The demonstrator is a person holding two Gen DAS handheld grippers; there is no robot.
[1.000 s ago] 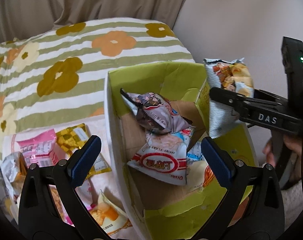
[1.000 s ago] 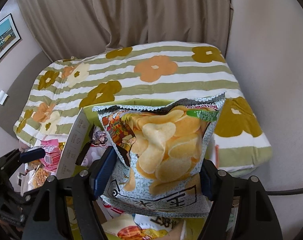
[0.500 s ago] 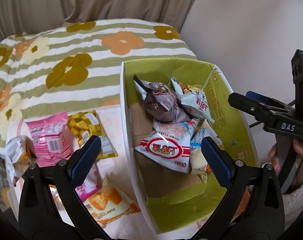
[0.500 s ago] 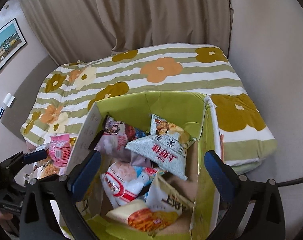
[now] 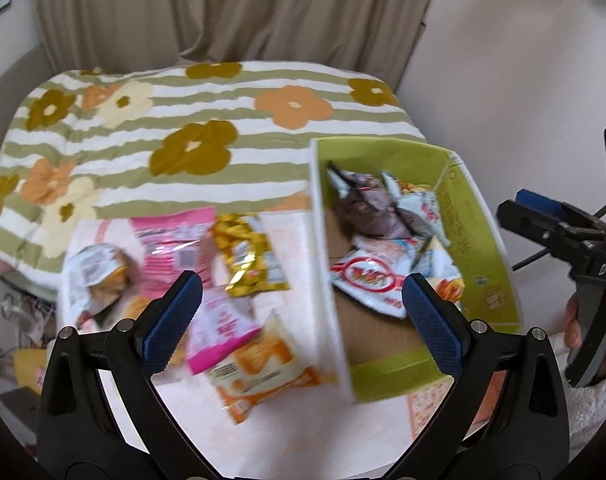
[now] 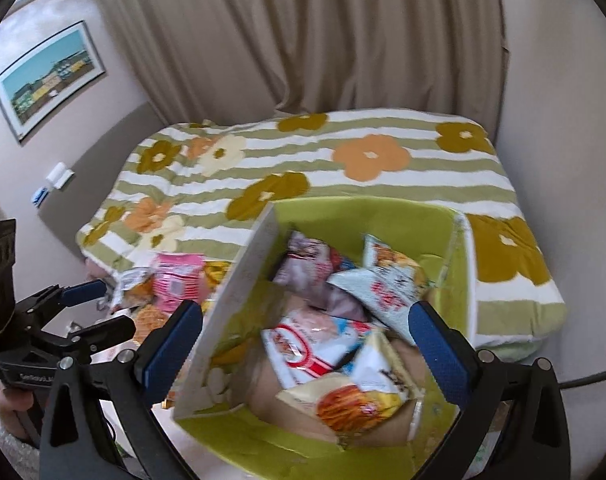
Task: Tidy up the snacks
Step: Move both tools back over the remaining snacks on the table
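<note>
Snack packets (image 5: 247, 256) outside, green box (image 6: 459, 264) part-filled

A pale pink patterned tabletop (image 5: 287, 424) carries a green cardboard box with white outer walls (image 5: 323, 240) on its right side, and loose snack packets lie directly on it to the left of the box: a pink foil packet (image 5: 175, 248), a yellow and gold crinkled packet (image 5: 251, 264), a white and orange packet (image 5: 259, 368), a smaller pink and white packet (image 5: 219, 328) and a silver-white packet with an orange picture (image 5: 99, 276). Several of these packets overlap or touch each other, and the white and orange one lies just beside the box wall. Behind the tabletop stands a bed covered by a green-and-white striped quilt with orange, olive and cream flowers (image 6: 343, 160), with the box's far end close against it.
</note>
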